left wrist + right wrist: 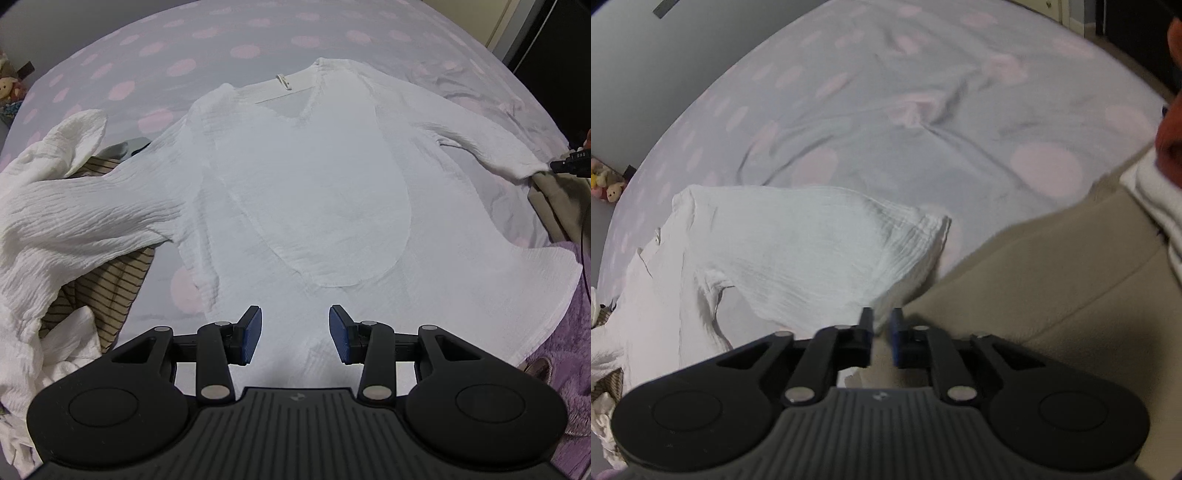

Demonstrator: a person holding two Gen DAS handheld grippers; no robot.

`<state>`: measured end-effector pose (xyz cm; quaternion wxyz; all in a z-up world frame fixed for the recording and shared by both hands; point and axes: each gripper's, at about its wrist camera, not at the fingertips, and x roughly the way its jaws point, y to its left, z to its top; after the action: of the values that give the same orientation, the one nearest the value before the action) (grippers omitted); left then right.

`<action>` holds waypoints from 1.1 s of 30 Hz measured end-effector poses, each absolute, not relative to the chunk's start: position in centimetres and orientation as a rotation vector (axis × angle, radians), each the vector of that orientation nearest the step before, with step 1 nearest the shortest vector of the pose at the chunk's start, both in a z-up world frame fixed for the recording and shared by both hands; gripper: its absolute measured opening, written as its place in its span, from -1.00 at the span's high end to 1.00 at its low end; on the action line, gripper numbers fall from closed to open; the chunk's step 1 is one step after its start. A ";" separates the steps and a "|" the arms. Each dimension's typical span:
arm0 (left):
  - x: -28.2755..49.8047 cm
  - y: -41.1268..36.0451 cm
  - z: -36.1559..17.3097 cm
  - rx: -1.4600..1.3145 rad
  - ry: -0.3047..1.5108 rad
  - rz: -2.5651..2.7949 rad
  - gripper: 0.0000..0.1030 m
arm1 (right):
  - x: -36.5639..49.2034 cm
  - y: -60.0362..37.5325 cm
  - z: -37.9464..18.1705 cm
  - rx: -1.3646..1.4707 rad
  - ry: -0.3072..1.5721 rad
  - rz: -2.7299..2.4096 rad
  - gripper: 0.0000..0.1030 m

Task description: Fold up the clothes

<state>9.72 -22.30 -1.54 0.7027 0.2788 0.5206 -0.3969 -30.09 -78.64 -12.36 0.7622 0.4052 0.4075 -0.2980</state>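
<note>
A grey bedsheet [258, 40] with pink dots is covering the bed, and a white blouse [295, 192] is lying spread flat on it, neckline away, sleeves reaching out to both sides. A beige garment [1052, 280] is resting beside its right sleeve [820, 243], a striped cloth [107, 284] by the left one. The left gripper [295, 332] is hovering over the hem, jaws half apart, holding nothing. The right gripper [881, 332] is showing a narrow gap at the cuff; whether it is pinching cloth I cannot tell

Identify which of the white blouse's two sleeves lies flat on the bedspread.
The sleeve by the right gripper: it lies stretched on the spotted bedspread, while the other sleeve bunches over a striped garment.
</note>
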 end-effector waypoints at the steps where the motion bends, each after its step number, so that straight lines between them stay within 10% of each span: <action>1: 9.8 -22.1 -1.4 0.621 1.158 -0.876 0.26 | -30.3 -78.9 -12.4 0.898 0.858 -0.662 0.35; 21: 15.2 -20.6 -3.0 0.406 1.190 -0.657 0.23 | -26.2 -84.7 -18.8 0.885 0.828 -0.837 0.28; 24: 15.5 -20.4 -3.5 0.386 1.201 -0.650 0.23 | -25.4 -84.4 -18.5 0.844 0.838 -0.846 0.90; 33: 16.6 -19.1 -3.9 0.336 1.197 -0.651 0.23 | -24.8 -86.6 -12.3 0.761 0.753 -0.946 0.91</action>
<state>16.55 -19.10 -3.91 0.7637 0.1546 0.5506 -0.2993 -24.77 -86.64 -12.28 0.7556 0.3492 0.3452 -0.4336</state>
